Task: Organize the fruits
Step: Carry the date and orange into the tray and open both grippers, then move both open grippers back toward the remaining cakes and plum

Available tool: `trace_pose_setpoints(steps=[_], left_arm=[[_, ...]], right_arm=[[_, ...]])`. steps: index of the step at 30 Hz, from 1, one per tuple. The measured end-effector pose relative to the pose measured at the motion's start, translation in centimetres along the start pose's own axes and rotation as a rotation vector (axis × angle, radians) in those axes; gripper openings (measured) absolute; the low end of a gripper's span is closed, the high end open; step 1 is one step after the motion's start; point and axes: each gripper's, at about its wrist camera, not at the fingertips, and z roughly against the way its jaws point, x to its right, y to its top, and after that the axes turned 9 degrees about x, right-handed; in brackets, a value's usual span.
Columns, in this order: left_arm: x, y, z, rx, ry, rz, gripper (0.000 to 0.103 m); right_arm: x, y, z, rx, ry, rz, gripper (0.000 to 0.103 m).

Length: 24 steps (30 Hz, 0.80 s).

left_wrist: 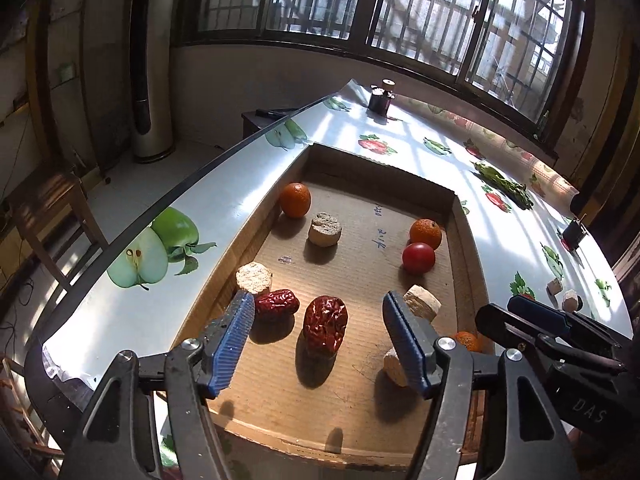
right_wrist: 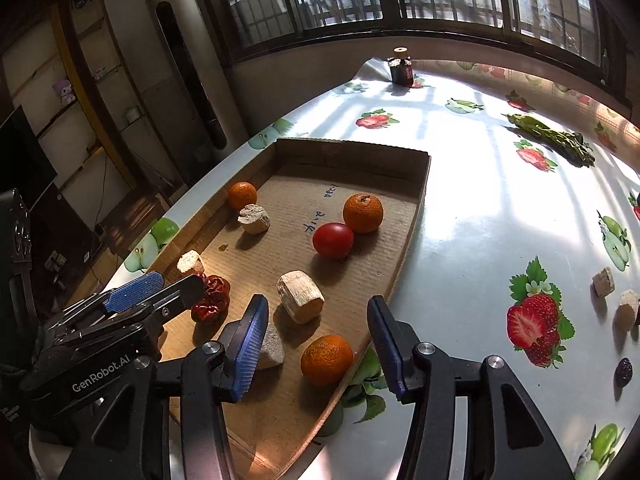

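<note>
A shallow cardboard tray [left_wrist: 360, 160] [right_wrist: 416, 184] holds oranges, a red tomato [left_wrist: 418, 258] [right_wrist: 333, 240], two red dates and pale cork-like chunks. My left gripper [left_wrist: 320, 344] is open and empty, its fingers either side of the big red date [left_wrist: 325, 330], above it. A smaller date [left_wrist: 277, 305] lies by the left finger. My right gripper [right_wrist: 318, 346] is open and empty, around a near orange [right_wrist: 327, 359] at the tray's right edge. Each gripper shows in the other's view, the left one [right_wrist: 154, 292] and the right one [left_wrist: 536, 320].
The table [right_wrist: 480, 208] has a glossy fruit-print cloth. On it are a dark jar [right_wrist: 401, 68] at the far end, a green vegetable bundle [right_wrist: 552, 138], two pale chunks [right_wrist: 604, 282] and a dark dried fruit [right_wrist: 623, 372] at right. A chair [left_wrist: 52, 204] stands left.
</note>
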Motion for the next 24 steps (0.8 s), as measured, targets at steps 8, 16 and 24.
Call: trace_pose_setpoints(steps=[8, 16, 24], left_arm=[[2.6, 0.6, 3.1, 0.099, 0.059, -0.072, 0.087], [5.9, 0.1, 4.5, 0.125, 0.049, -0.158, 0.087], [8.5, -0.6, 5.0, 0.118, 0.021, -0.210, 0.087]], right_arm=[[2.8, -0.4, 4.0, 0.058, -0.062, -0.029, 0.069], [5.8, -1.2, 6.6, 0.082, -0.098, -0.074, 0.071], [8.1, -2.1, 9.0, 0.119, -0.137, -0.080, 0.076]])
